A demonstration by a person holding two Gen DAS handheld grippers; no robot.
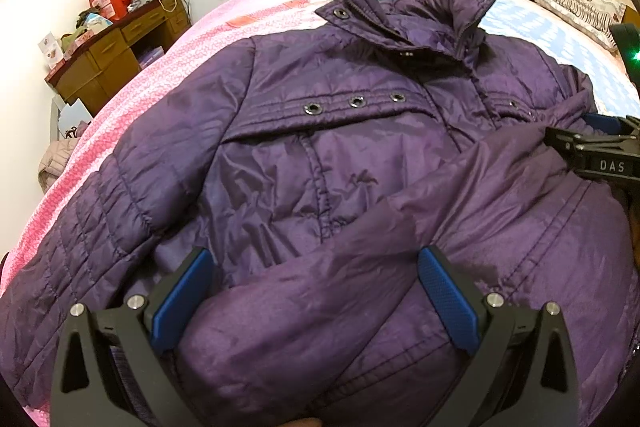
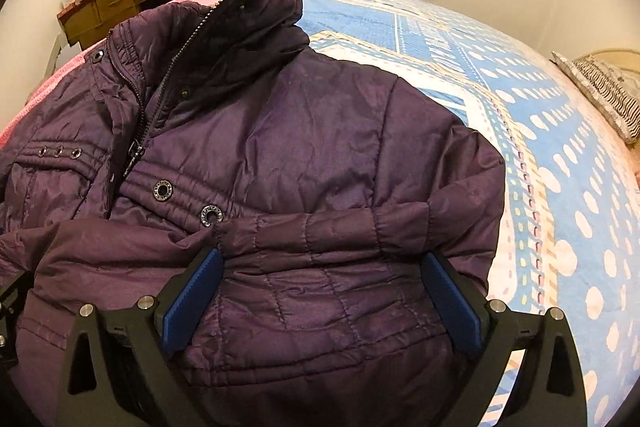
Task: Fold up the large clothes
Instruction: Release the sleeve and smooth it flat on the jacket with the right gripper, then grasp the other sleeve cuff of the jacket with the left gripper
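Quilted purple padded jacket (image 1: 320, 155) lies front-up across the patterned bedspread (image 2: 540, 147). Left gripper (image 1: 316, 299) and right gripper (image 2: 320, 291) fingers spread wide, apparently pinching nothing.

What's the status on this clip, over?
Left gripper open above folded-in sleeve. Right gripper open, nothing held. Purple jacket flat on bed, other sleeve still out. Nothing in the way.

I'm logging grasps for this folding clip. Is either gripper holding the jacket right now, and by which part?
Nothing is held. The left gripper and right gripper both stand wide open over the purple jacket; its folded sleeve lies released across the front.
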